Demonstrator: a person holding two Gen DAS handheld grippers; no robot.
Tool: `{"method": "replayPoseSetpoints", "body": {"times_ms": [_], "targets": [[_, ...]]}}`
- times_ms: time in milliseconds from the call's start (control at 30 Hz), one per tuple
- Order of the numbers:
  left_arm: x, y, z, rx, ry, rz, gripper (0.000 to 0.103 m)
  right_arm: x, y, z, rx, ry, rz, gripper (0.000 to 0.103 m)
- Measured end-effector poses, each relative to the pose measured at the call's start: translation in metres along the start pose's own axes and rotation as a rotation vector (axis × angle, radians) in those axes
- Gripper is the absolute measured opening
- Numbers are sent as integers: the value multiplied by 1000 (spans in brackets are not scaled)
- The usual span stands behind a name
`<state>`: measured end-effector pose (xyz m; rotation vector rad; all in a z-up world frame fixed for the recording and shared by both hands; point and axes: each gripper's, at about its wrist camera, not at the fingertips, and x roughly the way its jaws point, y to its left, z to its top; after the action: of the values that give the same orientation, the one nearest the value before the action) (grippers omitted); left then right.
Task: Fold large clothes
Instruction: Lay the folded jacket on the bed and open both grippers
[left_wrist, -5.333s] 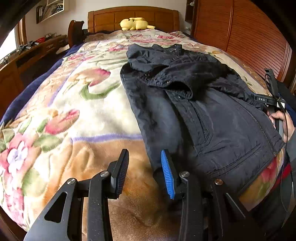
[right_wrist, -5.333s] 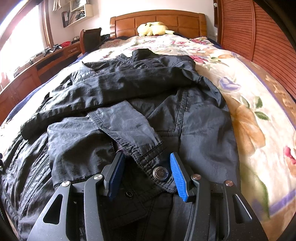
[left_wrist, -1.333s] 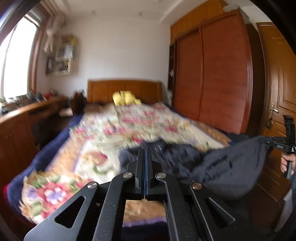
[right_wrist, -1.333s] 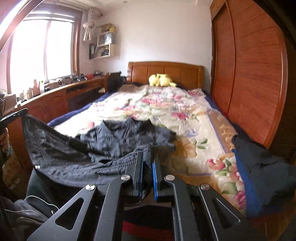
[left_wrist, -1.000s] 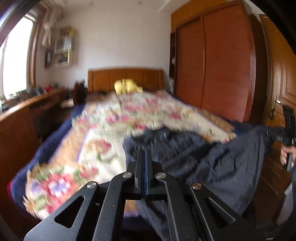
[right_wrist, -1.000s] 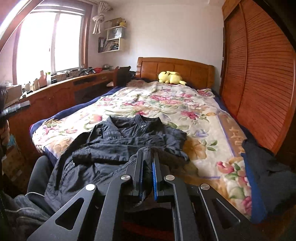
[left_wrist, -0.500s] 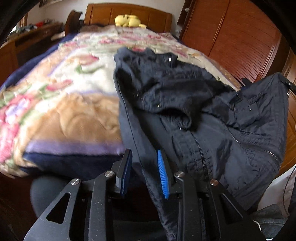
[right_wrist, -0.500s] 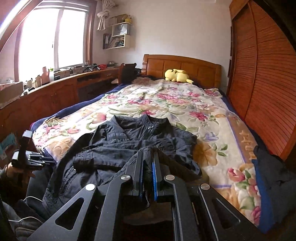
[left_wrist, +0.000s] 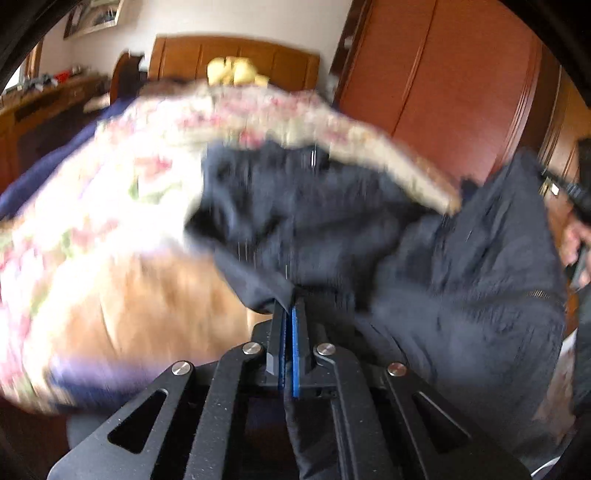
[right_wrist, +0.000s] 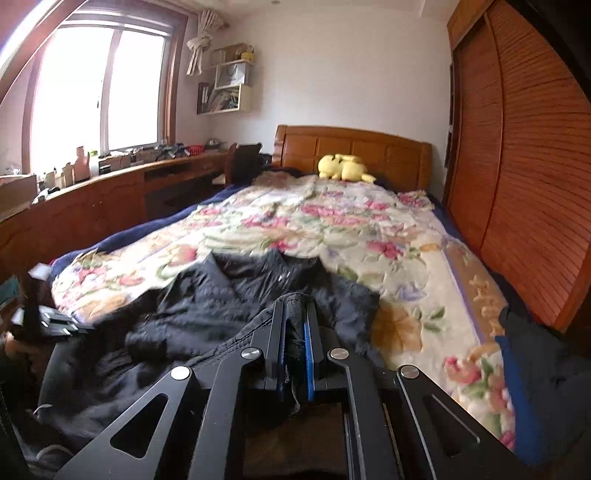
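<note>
Dark jacket (right_wrist: 229, 295) lies at foot end of bed (right_wrist: 461, 280), collar toward headboard, lower part hanging over foot edge. It rests on floral blanket (right_wrist: 332, 229).

Left gripper (left_wrist: 287, 306): jaws have just been closing, now pressed together on a fold of jacket hem near foot edge, left side of garment. Fabric sits between the blue pads. Left wrist view is motion-blurred; finer detail of the pinch cannot be told. Same unit shows in right wrist view at far left, below bed's foot corner.

Right gripper (right_wrist: 295, 321): jaws nearly together, pinching a bunched ridge of jacket cloth, which stands up between the pads. Held above foot edge, right side of garment. Jacket stretches between the two grippers.

Person's hand (left_wrist: 570, 240) at right edge of left wrist view, by the right unit.

Yellow plush toy (right_wrist: 343, 168) at headboard (right_wrist: 388, 151). Wooden wardrobe (right_wrist: 535, 166) along right side of bed. Desk (right_wrist: 92, 199) under window (right_wrist: 96, 92) along left side. Second dark garment (right_wrist: 546, 354) at bed's foot-right corner.
</note>
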<state>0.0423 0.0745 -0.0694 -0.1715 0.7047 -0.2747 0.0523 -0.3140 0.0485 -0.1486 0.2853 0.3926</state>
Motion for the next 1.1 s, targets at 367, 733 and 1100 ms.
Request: {"method": "replayPoseSetpoints", "body": {"times_ms": [367, 733, 1100], "targets": [[118, 63, 197, -41, -1, 52, 3, 196, -98, 84, 109, 51, -171, 8], [153, 77, 196, 46, 49, 131, 24, 294, -104, 60, 187, 208, -211, 53], [149, 69, 147, 131, 122, 183, 34, 246, -84, -5, 82, 373, -136, 74]]}}
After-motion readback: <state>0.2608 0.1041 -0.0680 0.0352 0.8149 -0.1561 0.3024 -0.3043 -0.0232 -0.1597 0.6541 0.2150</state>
